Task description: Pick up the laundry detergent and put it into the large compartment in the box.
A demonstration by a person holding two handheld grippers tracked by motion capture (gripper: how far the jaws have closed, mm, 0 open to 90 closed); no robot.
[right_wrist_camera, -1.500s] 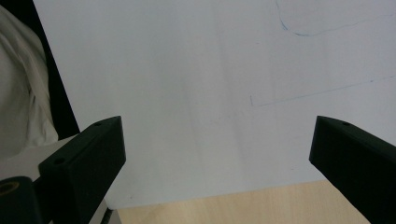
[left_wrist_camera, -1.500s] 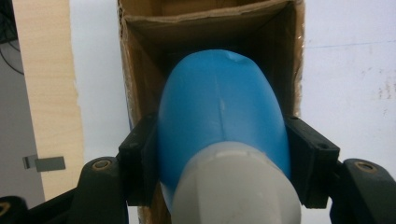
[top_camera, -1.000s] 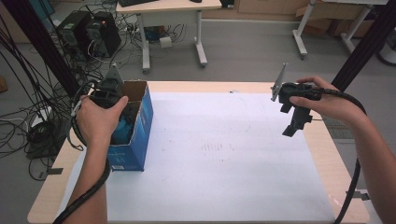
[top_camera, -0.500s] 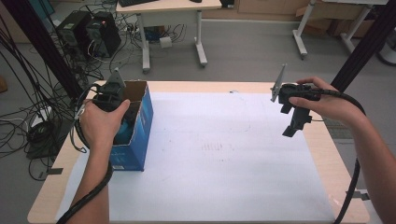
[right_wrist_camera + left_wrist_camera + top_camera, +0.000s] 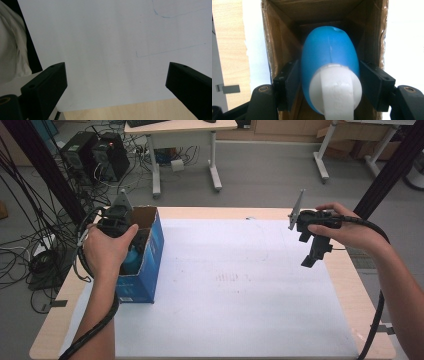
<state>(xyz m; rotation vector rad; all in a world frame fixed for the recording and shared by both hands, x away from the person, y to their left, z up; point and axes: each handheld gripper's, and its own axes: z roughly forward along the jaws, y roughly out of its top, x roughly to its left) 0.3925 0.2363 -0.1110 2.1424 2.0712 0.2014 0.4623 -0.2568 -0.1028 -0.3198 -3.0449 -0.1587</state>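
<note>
Near edge: two forearms come in over the bench (image 5: 210, 340), which carries a white sheet (image 5: 235, 285) with faint pen marks.

Left side: left claw (image 5: 329, 75) held down inside the open top of the box (image 5: 150, 260), a blue carton standing at the sheet's left edge. Jaws sit either side of a blue bottle (image 5: 329, 52) with a white cap (image 5: 335, 87), pressed to its flanks. Looks like a firm hold, the bottle down in the box, cap toward the claw. From above the bottle (image 5: 131, 262) shows as a sliver of blue under the hand.

Right side: right claw (image 5: 115, 82) held up off the bench near the far right edge of the sheet, jaws spread wide, nothing between them, pointing down at bare paper.

Beyond the bench: floor, a desk, computer towers, tangled cables.

Judgement: the step in hand is the pick from the box. Next move calls for a straight lift, clear of the cardboard walls. The fit is tight, so the box may drag up too.
</note>
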